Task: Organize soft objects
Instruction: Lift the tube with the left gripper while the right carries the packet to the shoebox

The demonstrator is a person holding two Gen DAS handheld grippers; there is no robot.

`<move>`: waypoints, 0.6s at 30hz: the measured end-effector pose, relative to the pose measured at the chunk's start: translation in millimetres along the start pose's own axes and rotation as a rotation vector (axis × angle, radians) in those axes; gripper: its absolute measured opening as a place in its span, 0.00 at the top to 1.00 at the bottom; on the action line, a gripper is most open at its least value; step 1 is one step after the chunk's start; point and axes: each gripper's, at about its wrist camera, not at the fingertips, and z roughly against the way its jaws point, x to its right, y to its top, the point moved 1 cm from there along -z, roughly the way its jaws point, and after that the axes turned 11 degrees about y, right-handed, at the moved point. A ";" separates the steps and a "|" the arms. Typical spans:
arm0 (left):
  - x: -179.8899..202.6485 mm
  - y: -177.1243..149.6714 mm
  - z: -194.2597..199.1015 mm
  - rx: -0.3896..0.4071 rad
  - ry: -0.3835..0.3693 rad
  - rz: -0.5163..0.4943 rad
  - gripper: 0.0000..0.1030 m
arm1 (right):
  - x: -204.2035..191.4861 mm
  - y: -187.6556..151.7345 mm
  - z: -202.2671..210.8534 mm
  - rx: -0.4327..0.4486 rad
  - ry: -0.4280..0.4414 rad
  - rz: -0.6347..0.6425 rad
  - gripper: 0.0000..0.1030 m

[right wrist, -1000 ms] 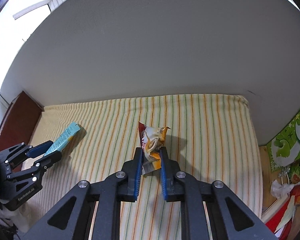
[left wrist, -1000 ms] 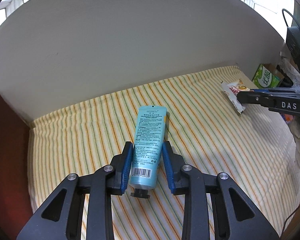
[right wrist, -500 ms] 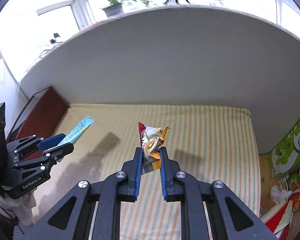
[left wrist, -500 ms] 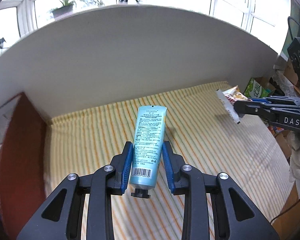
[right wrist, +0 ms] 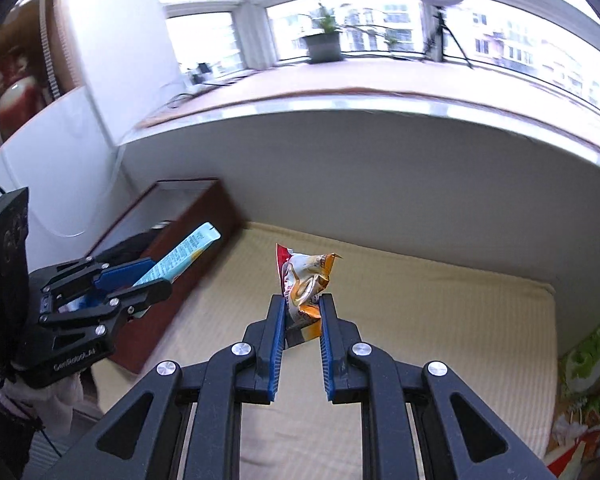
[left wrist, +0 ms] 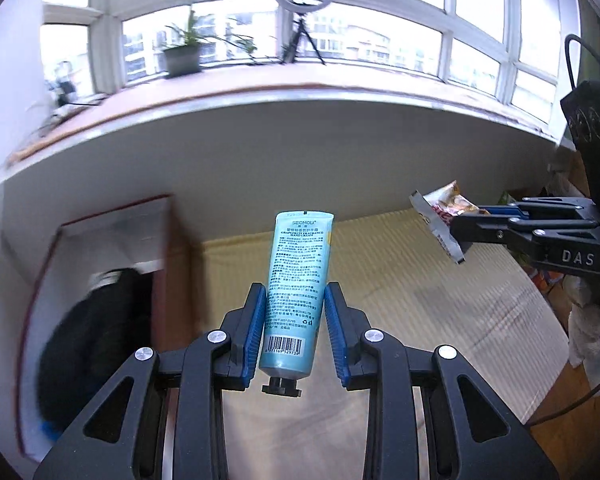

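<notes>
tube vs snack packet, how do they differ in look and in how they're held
The tube is smooth, light blue and straight, with printed text and a barcode; the snack packet is crumpled, orange, white and red. The tube is clamped near its black cap end by the left gripper; the packet is pinched at its lower part by the right gripper. Both hang above the striped cloth.

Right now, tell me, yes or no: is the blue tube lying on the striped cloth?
No, the blue tube is clamped in the left gripper jaws, lifted clear above the striped cloth.
</notes>
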 end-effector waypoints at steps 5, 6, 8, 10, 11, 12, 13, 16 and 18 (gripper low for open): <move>-51.2 -7.4 16.8 0.015 0.066 0.047 0.72 | -55.5 9.5 -14.8 -0.020 0.072 0.068 0.86; -61.3 -8.9 18.9 0.013 0.079 0.058 0.72 | -64.4 9.3 -17.8 -0.023 0.083 0.078 0.86; -78.1 -10.3 19.3 0.005 0.099 0.072 0.72 | -86.8 10.4 -29.5 -0.038 0.112 0.103 0.86; -94.9 -10.5 19.6 0.002 0.129 0.080 0.72 | -103.4 8.0 -39.0 -0.053 0.137 0.123 0.86; -103.8 -9.8 18.4 -0.001 0.143 0.082 0.72 | -115.3 7.1 -46.5 -0.066 0.151 0.139 0.86; -109.9 -9.4 16.7 -0.003 0.153 0.086 0.72 | -122.7 5.7 -50.8 -0.074 0.157 0.148 0.86; -116.2 -8.6 15.1 -0.007 0.159 0.093 0.72 | -129.8 3.8 -57.3 -0.082 0.166 0.156 0.86; -134.1 -5.0 7.0 -0.017 0.186 0.110 0.72 | -154.2 1.8 -73.1 -0.103 0.196 0.180 0.86; -145.8 -3.3 2.4 -0.025 0.202 0.121 0.72 | -169.1 1.0 -82.4 -0.113 0.207 0.203 0.86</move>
